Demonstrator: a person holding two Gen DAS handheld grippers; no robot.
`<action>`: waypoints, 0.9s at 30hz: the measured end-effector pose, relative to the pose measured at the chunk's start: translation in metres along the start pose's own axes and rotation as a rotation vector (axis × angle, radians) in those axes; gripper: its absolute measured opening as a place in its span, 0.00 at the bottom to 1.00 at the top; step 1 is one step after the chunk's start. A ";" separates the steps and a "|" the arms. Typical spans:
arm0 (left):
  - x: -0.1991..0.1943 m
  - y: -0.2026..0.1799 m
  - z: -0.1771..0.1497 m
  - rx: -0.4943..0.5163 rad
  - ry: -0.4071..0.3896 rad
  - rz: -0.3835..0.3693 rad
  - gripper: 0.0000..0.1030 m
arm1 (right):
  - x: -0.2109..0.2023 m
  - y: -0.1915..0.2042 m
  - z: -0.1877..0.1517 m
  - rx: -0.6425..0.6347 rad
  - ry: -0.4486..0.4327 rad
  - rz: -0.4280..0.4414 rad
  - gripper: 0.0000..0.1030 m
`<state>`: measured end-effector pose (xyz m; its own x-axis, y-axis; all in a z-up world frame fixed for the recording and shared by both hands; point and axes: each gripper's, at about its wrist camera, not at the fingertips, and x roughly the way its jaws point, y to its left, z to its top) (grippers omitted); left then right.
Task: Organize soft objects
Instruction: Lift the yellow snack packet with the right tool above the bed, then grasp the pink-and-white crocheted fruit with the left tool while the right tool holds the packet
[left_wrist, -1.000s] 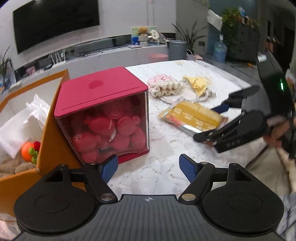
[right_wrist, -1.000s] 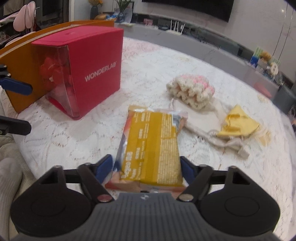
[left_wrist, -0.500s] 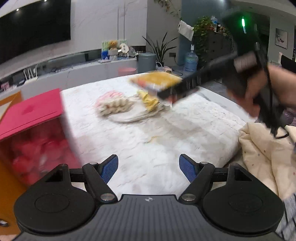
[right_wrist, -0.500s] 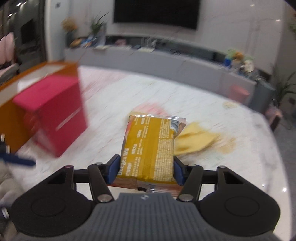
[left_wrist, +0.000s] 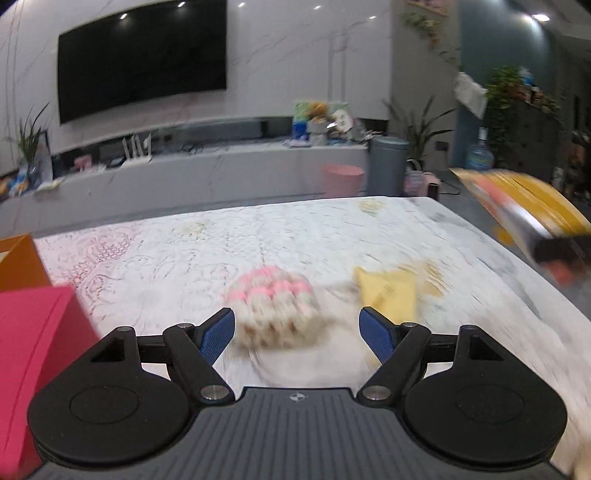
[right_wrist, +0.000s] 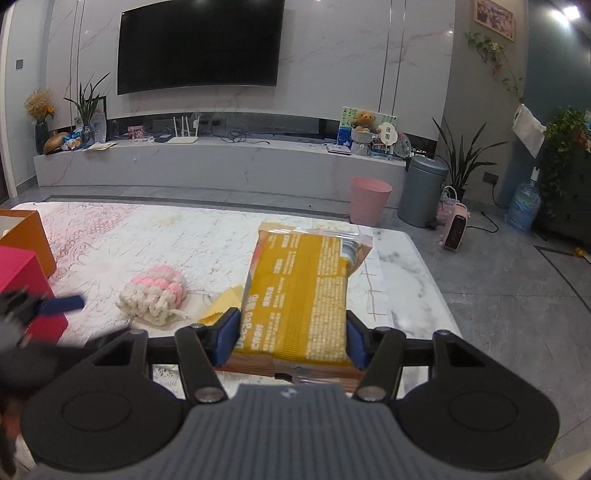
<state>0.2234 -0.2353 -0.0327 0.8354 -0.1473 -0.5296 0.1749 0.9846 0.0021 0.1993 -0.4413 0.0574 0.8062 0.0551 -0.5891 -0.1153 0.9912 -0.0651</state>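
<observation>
Yellow packet (right_wrist: 295, 291) – pink-and-cream knit (right_wrist: 155, 295) – white lace-patterned cloth (right_wrist: 184, 240), red box (left_wrist: 33, 339).

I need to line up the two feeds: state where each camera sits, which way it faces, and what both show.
Left wrist: sits on the left tool, facing across the white lace-covered table toward the wall television; its open blue fingers frame the blurred pink-and-cream crocheted piece.
Right wrist: sits on the right tool, facing the same wall, its pads pressing the yellow snack packet.
Shared: table, crocheted piece, yellow cloth, packet, red box.
</observation>
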 end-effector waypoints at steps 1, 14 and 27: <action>0.012 0.003 0.006 -0.012 0.006 0.009 0.88 | 0.003 0.000 -0.002 0.000 0.005 0.005 0.57; 0.088 0.052 0.019 -0.201 0.140 0.018 0.83 | 0.062 -0.015 -0.017 0.068 0.117 0.033 0.57; 0.039 0.044 0.039 -0.204 0.093 -0.053 0.00 | 0.061 -0.003 -0.012 0.069 0.094 0.040 0.57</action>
<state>0.2840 -0.2010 -0.0204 0.7745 -0.1989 -0.6005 0.1000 0.9758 -0.1942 0.2416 -0.4421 0.0120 0.7436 0.0860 -0.6631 -0.1031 0.9946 0.0133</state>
